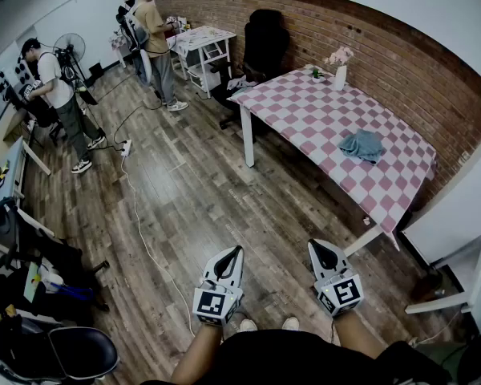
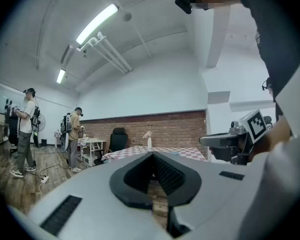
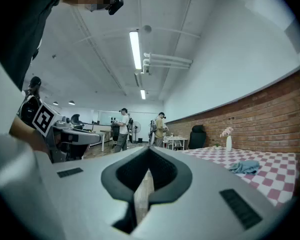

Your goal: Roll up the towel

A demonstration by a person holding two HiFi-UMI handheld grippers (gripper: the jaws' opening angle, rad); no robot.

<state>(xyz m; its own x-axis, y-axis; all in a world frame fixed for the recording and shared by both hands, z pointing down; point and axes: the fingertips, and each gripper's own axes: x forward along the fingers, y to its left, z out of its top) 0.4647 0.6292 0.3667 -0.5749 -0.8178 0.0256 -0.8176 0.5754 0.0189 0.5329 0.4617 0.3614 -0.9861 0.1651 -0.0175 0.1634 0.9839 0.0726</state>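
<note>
Head view: vase point(image 1: 340, 78) holds flowers point(image 1: 339, 55); towel point(image 1: 362, 144) lies on table point(image 1: 305, 115)

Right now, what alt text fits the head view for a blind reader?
The left claw and right claw, both shut and empty, hover over a wooden floor; ahead, a crumpled blue towel lies on a pink-checked table.
</note>
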